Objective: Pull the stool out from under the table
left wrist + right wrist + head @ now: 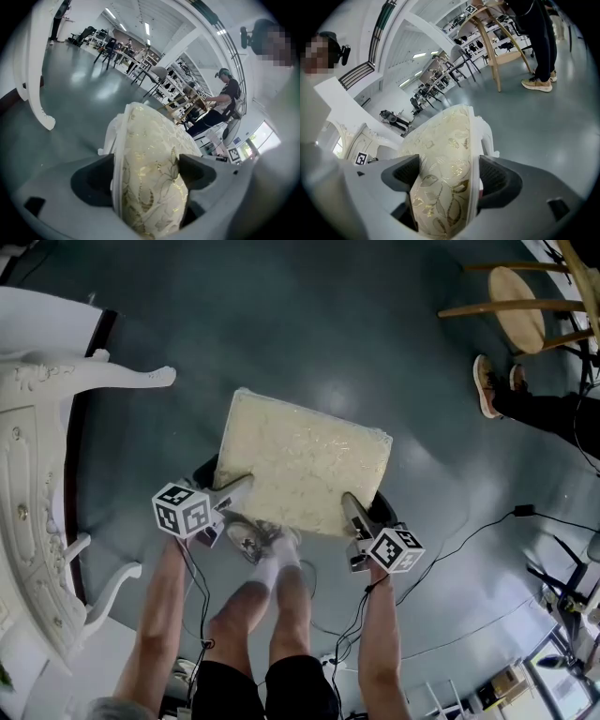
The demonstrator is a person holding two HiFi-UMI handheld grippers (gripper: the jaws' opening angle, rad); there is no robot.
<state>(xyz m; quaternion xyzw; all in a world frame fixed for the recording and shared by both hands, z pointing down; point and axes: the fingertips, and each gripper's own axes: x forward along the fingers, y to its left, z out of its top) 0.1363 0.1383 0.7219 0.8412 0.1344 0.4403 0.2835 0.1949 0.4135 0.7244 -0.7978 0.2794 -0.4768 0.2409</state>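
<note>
The stool [305, 460] has a cream, gold-leaf patterned cushion seat and white legs. It stands out on the grey floor, away from the white carved table [37, 474] at the left. My left gripper [236, 489] is shut on the seat's near left edge, and the cushion [150, 173] fills the space between its jaws. My right gripper [352, 512] is shut on the near right edge, the cushion [445, 183] pressed between its jaws. The stool's white frame [486, 133] shows beside the seat.
The table's curved legs [122, 376] reach out at the left. A wooden chair [525, 306] and a standing person's shoes [487, 385] are at the far right. Cables [469, 540] trail over the floor at the right. My own legs [272, 596] are just behind the stool.
</note>
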